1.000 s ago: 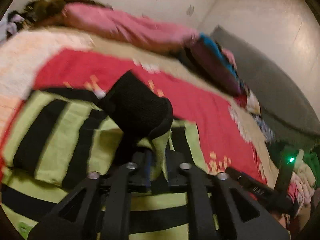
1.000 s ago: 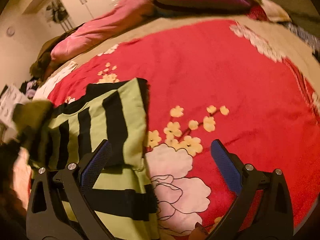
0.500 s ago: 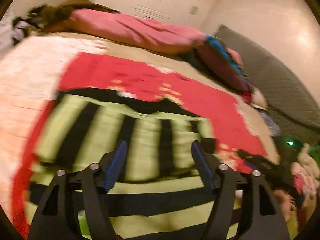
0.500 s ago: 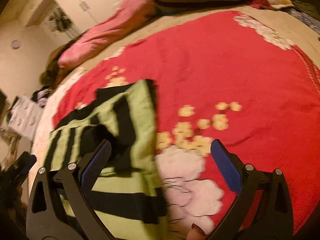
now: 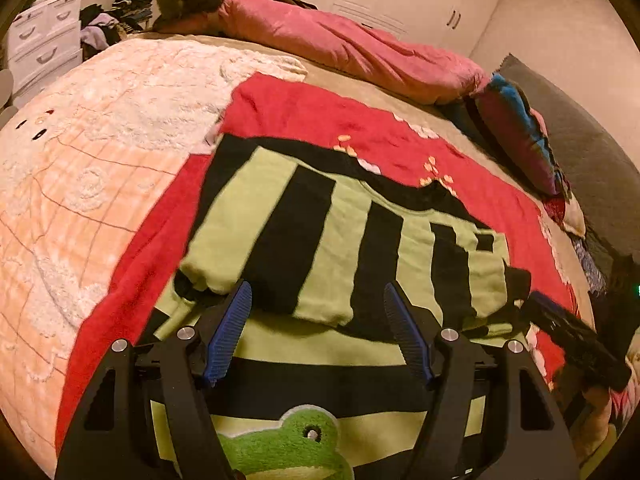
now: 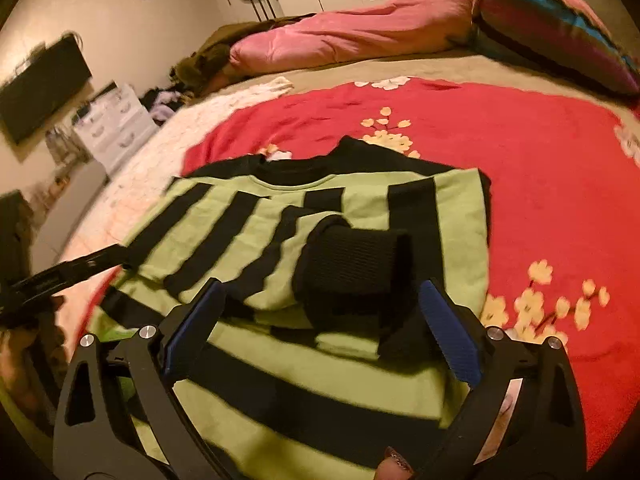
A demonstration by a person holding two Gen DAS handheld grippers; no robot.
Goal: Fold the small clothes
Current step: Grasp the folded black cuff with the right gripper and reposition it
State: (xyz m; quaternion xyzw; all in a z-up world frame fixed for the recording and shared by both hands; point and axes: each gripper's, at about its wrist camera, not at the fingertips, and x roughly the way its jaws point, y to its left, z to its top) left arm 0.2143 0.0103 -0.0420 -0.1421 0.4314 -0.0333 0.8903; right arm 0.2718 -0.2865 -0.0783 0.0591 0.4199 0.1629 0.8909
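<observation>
A small green-and-black striped sweater (image 5: 332,248) lies flat on a red flowered blanket (image 5: 304,116). One sleeve is folded across the body, and its black cuff (image 6: 352,264) rests on the stripes. A green frog patch (image 5: 288,444) shows at the near hem. My left gripper (image 5: 318,320) hovers open over the folded sleeve's near edge, with nothing between its pads. My right gripper (image 6: 322,320) is open too, just short of the black cuff and not touching it. The right gripper's black finger (image 5: 572,340) shows at the sweater's right side, and the left gripper's finger (image 6: 68,272) at its left.
The blanket covers a bed with a peach quilt (image 5: 80,168) on the left. A pink duvet (image 5: 352,48) and a striped pillow (image 6: 552,28) lie along the far side. White drawers (image 6: 116,128) and a heap of clothes stand beyond the bed.
My left gripper has opened and let go of the black cuff, then drawn back; the sleeve now lies across the sweater. My right gripper has swung left over the sweater, towards the cuff.
</observation>
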